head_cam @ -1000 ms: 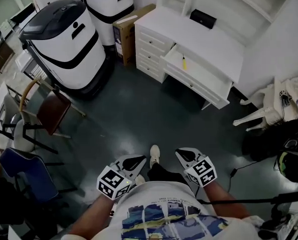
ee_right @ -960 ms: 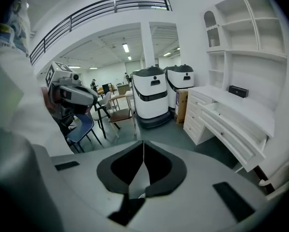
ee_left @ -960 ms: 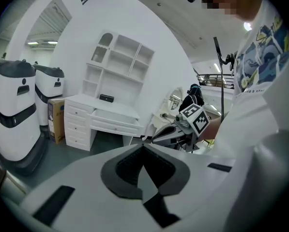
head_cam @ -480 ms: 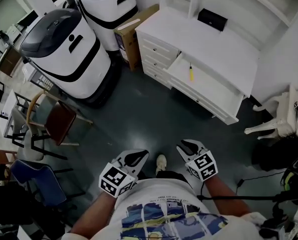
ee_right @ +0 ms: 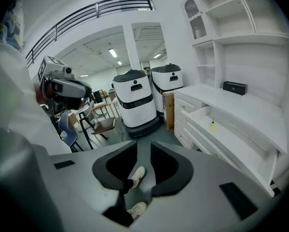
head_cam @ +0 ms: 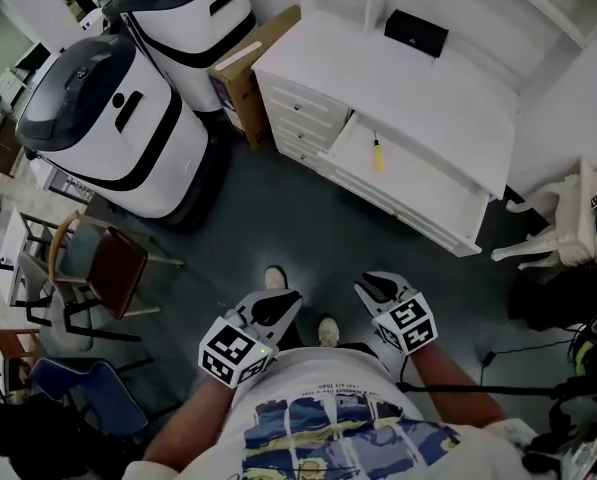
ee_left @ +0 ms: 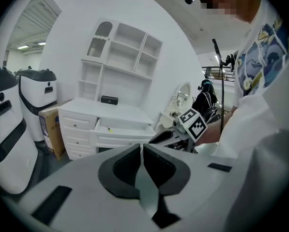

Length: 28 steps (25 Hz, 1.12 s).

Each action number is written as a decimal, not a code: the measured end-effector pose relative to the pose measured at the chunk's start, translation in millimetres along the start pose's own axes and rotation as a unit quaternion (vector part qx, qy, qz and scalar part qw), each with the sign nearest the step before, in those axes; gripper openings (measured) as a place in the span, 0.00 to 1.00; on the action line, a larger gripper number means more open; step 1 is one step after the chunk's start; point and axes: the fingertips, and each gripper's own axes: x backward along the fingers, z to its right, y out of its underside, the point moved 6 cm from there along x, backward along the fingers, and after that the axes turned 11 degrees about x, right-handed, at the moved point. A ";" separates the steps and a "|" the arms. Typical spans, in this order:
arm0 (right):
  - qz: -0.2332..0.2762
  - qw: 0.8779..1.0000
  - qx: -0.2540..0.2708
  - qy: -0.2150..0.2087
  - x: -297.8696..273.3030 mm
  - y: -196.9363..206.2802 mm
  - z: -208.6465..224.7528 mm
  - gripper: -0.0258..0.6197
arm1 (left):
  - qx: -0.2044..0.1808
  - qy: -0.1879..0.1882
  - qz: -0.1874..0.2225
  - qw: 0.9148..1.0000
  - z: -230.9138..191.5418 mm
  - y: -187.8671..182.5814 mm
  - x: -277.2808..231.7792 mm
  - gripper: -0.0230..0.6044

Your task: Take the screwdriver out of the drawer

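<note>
A yellow-handled screwdriver (head_cam: 377, 154) lies in the open drawer (head_cam: 418, 196) of the white desk (head_cam: 378, 78), far ahead of both grippers. It also shows small in the right gripper view as the screwdriver (ee_right: 212, 125) in the drawer (ee_right: 221, 138), and as a yellow speck (ee_left: 109, 129) in the left gripper view. My left gripper (head_cam: 280, 305) is held near my waist with its jaws together and nothing in them. My right gripper (head_cam: 371, 287) hangs beside it; its jaws stand apart and are closing, with only the floor and my shoes behind the gap.
Two large white-and-black machines (head_cam: 108, 118) (head_cam: 193, 8) stand left of the desk, with a cardboard box (head_cam: 246, 63) between them and it. A black box (head_cam: 416, 32) sits on the desktop. A brown chair (head_cam: 113, 268) is at left, a white chair (head_cam: 543, 240) at right.
I have walked toward the desk, so it and the drawer look nearer and larger. Both grippers came forward with me, still side by side at my waist.
</note>
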 end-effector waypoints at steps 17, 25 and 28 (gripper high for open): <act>-0.052 0.986 -0.079 0.139 -98.0 -68.8 115.4 0.18 | -0.019 0.115 -0.042 0.992 -170.2 -90.9 -18.2 0.06; -0.093 0.977 -0.084 0.172 -132.0 -51.7 216.7 0.19 | -0.008 0.098 -0.046 0.994 -200.4 -117.8 -43.4 0.06; -0.113 0.975 -0.090 0.171 -152.8 -34.8 260.0 0.21 | -0.004 0.078 -0.037 0.996 -203.3 -140.3 -58.2 0.06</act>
